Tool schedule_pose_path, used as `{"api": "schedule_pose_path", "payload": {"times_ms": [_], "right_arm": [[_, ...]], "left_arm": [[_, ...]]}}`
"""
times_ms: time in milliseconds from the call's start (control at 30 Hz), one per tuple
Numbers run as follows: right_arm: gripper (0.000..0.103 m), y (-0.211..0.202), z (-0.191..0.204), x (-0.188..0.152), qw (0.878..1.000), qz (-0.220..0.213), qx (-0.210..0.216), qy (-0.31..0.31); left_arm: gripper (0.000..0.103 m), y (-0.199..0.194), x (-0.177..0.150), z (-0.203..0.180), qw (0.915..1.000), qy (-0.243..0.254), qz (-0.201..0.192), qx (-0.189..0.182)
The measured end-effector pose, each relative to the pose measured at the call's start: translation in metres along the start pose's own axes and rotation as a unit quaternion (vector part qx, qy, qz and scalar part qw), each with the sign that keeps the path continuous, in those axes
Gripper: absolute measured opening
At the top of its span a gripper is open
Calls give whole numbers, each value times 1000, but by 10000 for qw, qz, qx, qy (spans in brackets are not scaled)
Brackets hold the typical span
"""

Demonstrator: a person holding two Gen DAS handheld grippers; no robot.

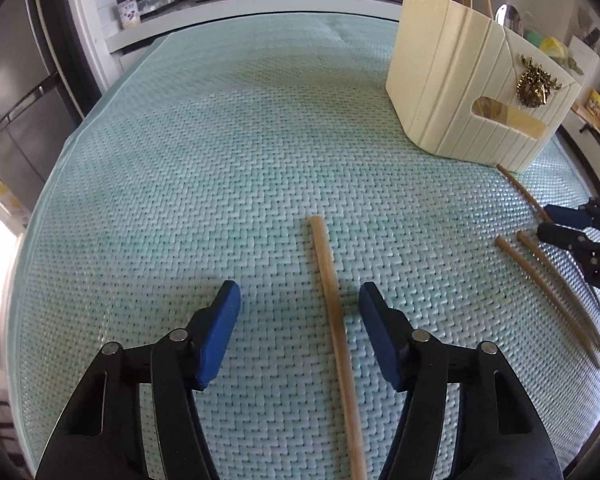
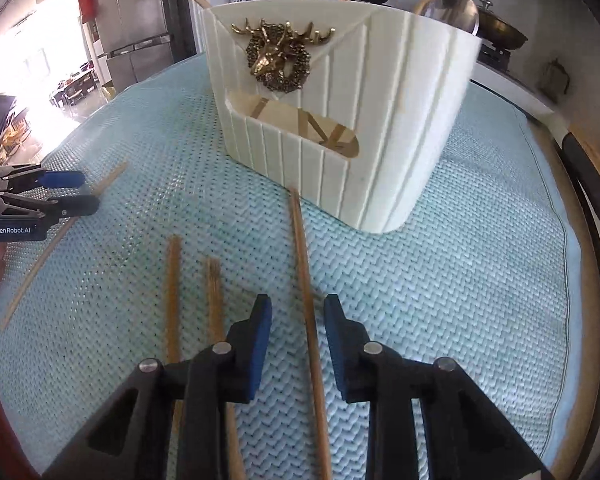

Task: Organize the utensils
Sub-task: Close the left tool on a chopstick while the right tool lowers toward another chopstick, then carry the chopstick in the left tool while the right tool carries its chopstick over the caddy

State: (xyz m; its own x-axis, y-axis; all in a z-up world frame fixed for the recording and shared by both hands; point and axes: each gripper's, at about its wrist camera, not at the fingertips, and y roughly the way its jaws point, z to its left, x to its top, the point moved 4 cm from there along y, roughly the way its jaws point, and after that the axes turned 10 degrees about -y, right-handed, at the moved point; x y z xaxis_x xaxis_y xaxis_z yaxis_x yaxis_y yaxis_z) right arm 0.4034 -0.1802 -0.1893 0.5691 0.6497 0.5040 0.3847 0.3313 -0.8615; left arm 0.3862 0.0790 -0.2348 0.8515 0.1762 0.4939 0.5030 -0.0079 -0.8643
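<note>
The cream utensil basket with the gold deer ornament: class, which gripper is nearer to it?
Right. The right gripper sits just in front of the cream basket, straddling a chopstick that reaches its base. The left gripper is farther back across the mat.

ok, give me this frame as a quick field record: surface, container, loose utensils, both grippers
surface: pale blue woven mat
container: cream ribbed plastic basket with gold deer emblem, upright, wooden sticks and a metal ladle inside
loose utensils: four wooden chopsticks flat on mat
left gripper: open, straddling one wooden chopstick, not closed on it
right gripper: open, straddling long wooden chopstick; chopstick pair lies to its left
</note>
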Motion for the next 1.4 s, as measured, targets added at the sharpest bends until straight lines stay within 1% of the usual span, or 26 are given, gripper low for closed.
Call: {"api": "schedule_pose_path", "payload": {"times_ms": [67,100,167,200,267,300,333,433,533,667,800,933,1000,1067,1100,1233,1333,1400], "right_arm": [[27,6,-1,12,10000,57,19,-33],[27,9,0,18,9999,94,28,-50],[27,15,0,28,9998,127,12,-118],[27,16,0,33,9998,157,17,-136],[19,19,2,39,9997,189,38,-125],[7,19,2,42,9997,198,46,-108],[6,19,2,43,9997,214,1,-96],[6,15,1,48,9998,181,-84,-61],[6,-6,2,44,9999,-68,-60,73],[6,-50,5,42,9986,-516,-34,72],[6,-103,4,46,9945,-1040,-77,66],[6,-158,10,48,9870,-1598,-108,112],[6,-183,12,49,9821,-1876,-103,147],[6,-194,7,46,9774,-2104,-118,169],[6,-204,8,47,9750,-2212,-134,176],[6,-218,5,50,9673,-2515,-227,237],[6,-229,5,50,9599,-2761,-355,342],[6,-241,6,50,9535,-2947,-511,370]], "left_arm": [[53,2,5,-3,10000,45,41,13],[46,4,8,-4,10000,74,67,1],[40,6,12,-6,9998,107,136,-38],[33,7,14,-7,9998,116,170,-72],[23,8,15,-9,9997,126,185,-76],[11,9,16,-10,9997,129,185,-96],[7,10,17,-11,9997,125,191,-132],[5,9,18,-11,9997,71,142,-172],[5,-7,10,-15,9995,71,-24,-294],[5,-44,13,-22,9977,67,-356,-568],[5,-95,23,-28,9931,105,-796,-851],[5,-146,35,-32,9857,114,-1259,-1111],[5,-165,43,-30,9814,101,-1460,-1239],[5,-182,46,-31,9773,88,-1632,-1349],[5,-188,47,-30,9756,76,-1696,-1395],[5,-202,53,-31,9700,70,-1880,-1537],[5,-208,52,-35,9670,70,-1941,-1647],[5,-211,53,-37,9653,50,-1945,-1741]]}}
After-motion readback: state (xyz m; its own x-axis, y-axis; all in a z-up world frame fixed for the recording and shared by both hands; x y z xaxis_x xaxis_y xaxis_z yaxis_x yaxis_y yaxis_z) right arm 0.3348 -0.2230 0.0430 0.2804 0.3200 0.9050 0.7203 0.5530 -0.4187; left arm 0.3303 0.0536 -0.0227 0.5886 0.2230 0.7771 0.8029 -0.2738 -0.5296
